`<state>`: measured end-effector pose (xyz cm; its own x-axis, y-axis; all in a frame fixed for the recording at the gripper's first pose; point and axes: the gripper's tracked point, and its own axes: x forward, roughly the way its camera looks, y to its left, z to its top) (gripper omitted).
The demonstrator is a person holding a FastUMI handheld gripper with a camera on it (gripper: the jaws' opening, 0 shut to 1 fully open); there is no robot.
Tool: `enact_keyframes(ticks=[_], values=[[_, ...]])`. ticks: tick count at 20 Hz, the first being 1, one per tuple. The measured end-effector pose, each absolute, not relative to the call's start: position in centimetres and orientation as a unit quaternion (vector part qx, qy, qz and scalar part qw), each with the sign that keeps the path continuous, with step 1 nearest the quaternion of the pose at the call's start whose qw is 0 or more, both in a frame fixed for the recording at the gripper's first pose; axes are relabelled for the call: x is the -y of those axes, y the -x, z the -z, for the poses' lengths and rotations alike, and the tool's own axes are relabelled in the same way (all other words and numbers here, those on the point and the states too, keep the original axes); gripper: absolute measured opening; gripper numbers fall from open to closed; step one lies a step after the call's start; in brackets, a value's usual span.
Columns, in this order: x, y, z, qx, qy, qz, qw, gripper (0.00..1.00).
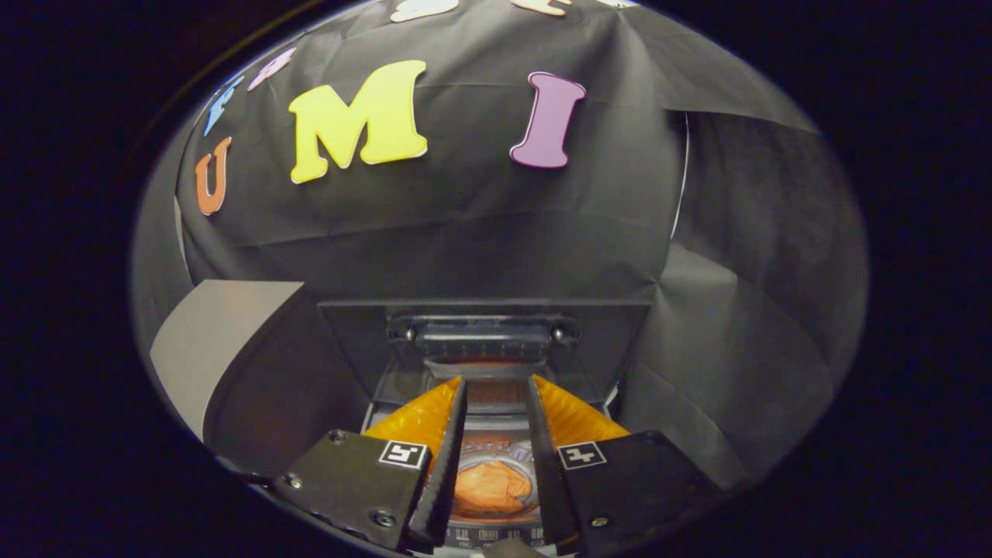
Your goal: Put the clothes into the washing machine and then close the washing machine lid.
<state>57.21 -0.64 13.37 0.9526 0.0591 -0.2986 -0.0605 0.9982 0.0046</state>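
The gripper (496, 384) is seen above a small top-loading washing machine (372, 403), with its two fingers pointing toward the raised lid (484, 333). The jaws are held apart with a clear gap between them, and nothing is gripped. Through that gap, the round drum opening of the machine is visible, and an orange garment (492, 488) is seen lying crumpled inside the drum, below and between the fingers. The lid is standing open, tilted up at the far side of the opening just beyond the fingertips, with its hinge bar and two fasteners facing the camera. A pale grey panel (217, 333) is seen to the left of the machine. Black cloth (465, 225) forms the backdrop behind the lid.
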Motion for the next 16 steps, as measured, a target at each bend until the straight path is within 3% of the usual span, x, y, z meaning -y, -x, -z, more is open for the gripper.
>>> enact_keyframes(ticks=[9, 16], values=[[-0.9, -64.4, -18.5, -0.119, 0.005, -0.049, 0.992, 0.48], [-0.4, -68.5, -15.6, -0.152, -0.01, -0.046, 0.987, 0.48]])
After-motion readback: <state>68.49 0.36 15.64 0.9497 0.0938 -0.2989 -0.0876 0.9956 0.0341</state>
